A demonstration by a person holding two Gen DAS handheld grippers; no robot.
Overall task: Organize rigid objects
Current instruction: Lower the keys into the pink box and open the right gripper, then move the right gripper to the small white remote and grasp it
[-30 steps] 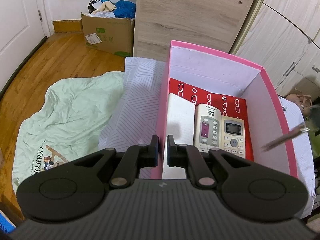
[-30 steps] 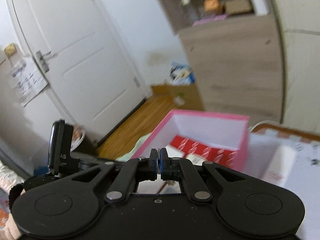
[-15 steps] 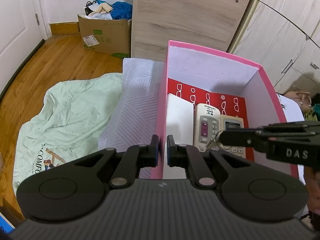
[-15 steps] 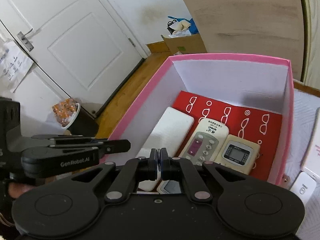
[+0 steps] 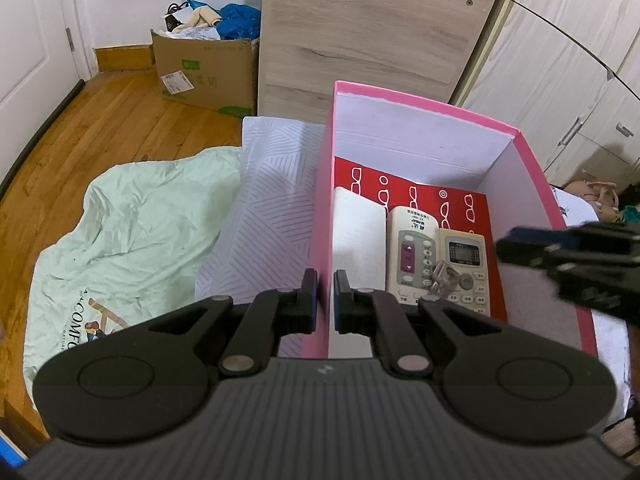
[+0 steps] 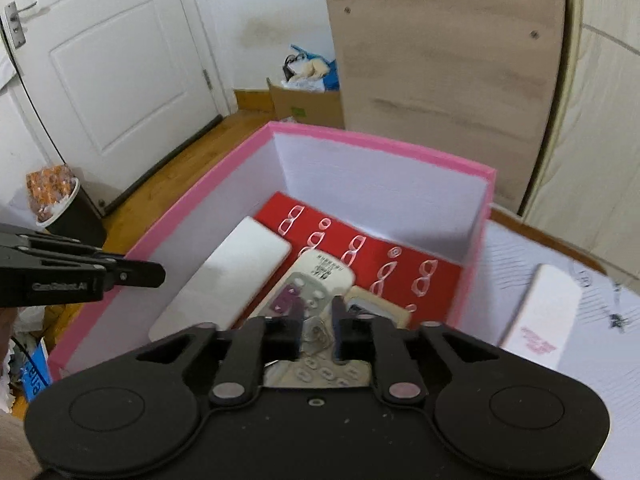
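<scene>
An open pink box (image 5: 420, 100) with a red patterned floor holds a flat white case (image 5: 356, 240), a white remote (image 5: 412, 252) and a beige remote (image 5: 464, 268). My left gripper (image 5: 325, 300) is shut on the box's left wall. A bunch of metal keys (image 5: 440, 278) lies on the two remotes. My right gripper (image 6: 317, 320) hangs low inside the pink box (image 6: 380, 144), its jaws opening, with the keys (image 6: 316, 334) loose in the gap and no pad pressing them. In the left wrist view the right gripper (image 5: 520, 246) is blurred at the right wall.
A white slab with pink print (image 6: 540, 316) lies on the striped cloth right of the box. A green quilt (image 5: 132, 220) covers the floor at left. A cardboard box (image 5: 204, 68), a wooden board (image 5: 372, 32) and a white door (image 6: 112, 60) stand behind.
My right gripper has come down into the box and its jaws have parted. The keys it carried now lie on the remotes. The left gripper has kept its hold and place.
</scene>
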